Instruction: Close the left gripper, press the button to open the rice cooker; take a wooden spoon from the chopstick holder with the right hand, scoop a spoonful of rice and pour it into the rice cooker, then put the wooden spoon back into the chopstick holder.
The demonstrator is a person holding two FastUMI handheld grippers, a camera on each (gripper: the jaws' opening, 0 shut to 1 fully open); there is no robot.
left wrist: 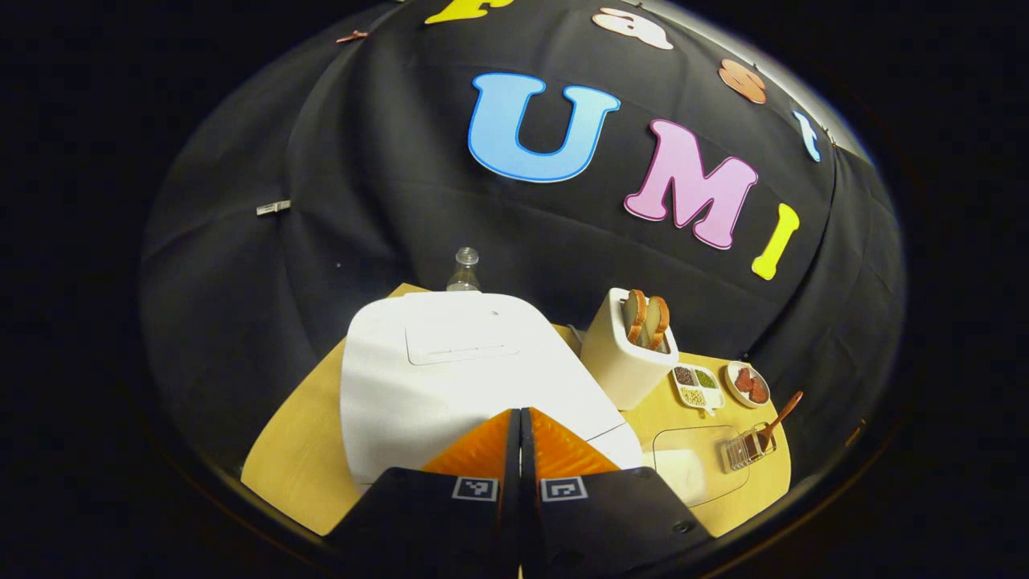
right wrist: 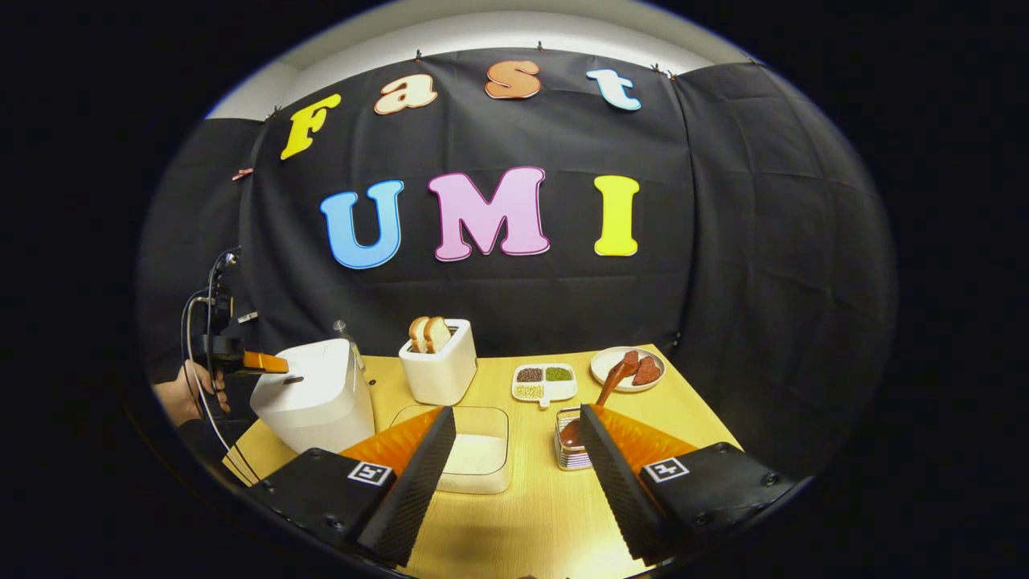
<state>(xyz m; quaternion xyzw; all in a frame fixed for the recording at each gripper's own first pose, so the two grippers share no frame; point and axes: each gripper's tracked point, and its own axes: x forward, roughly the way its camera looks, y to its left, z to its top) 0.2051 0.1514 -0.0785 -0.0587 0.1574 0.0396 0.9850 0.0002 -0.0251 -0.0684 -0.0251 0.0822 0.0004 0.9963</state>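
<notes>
White rice cooker (left wrist: 466,378) at the left of the table (right wrist: 530,515), lid down; left gripper (left wrist: 520,412) with jaws pressed together, tips over the cooker's near edge in the left gripper view, contact hard to tell; same gripper seen from the right gripper view (right wrist: 265,363) at the cooker's (right wrist: 315,396) upper left edge, held by a hand (right wrist: 186,392) with a cable trailing down; just right of the cooker, a clear container of rice (right wrist: 476,454); further right, the chopstick holder (right wrist: 569,441) with the wooden spoon (right wrist: 609,384) standing in it, handle tilted up to the right; right gripper (right wrist: 518,421) low and near, jaws wide apart, holding nothing, rice container and holder between its fingers; farther back, white toaster (right wrist: 439,371) with bread slices, divided dish of grains (right wrist: 545,383), small plate (right wrist: 604,368) with reddish pieces; clear bottle (left wrist: 464,270) behind the cooker.
</notes>
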